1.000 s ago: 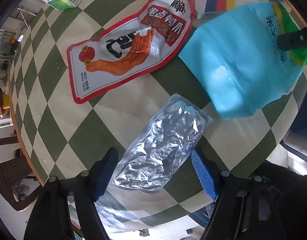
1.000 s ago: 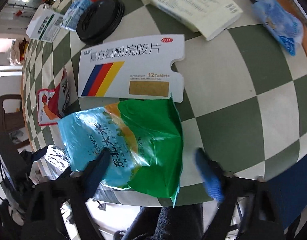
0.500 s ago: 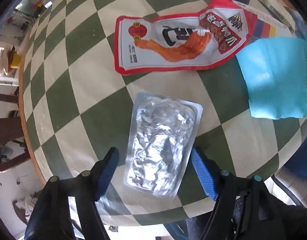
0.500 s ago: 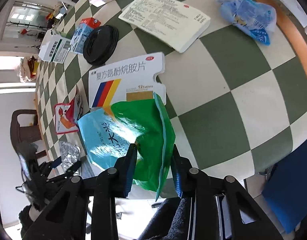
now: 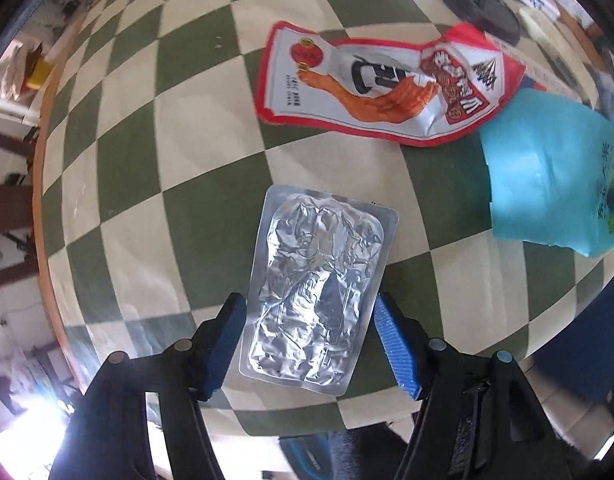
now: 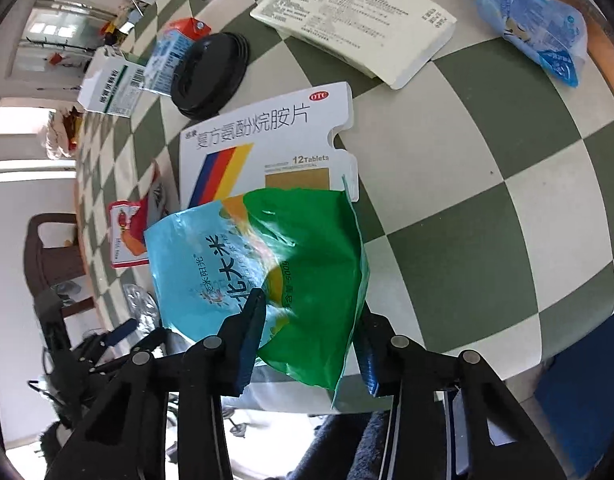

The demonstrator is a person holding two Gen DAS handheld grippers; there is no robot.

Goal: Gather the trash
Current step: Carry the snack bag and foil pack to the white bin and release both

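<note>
My left gripper [image 5: 309,344] hangs over the checkered table [image 5: 179,168] with its blue pads [image 5: 395,352] spread apart, one on either side of the crumpled silver foil pack [image 5: 315,292], which lies flat between them; whether the pads touch its edges I cannot tell. Ahead of that gripper and a little to its right lies the red and white snack wrapper [image 5: 383,96], flat on the cloth. Further right, the pale blue end of the rice bag [image 5: 547,184] hangs into view, its corner overlapping the wrapper's edge.

My right gripper [image 6: 311,334] has its fingers drawn in on the green and blue rice bag [image 6: 267,264]; the bag's lower part sits between them, lifted and creased, with its green side towards my right finger. Just beyond the bag lies the white tablet box [image 6: 267,136], partly covered by it. Ahead and to the left of the box sits a black lid [image 6: 209,76], and far ahead to the right a blue plastic packet [image 6: 535,16] near the table's rim.
</note>
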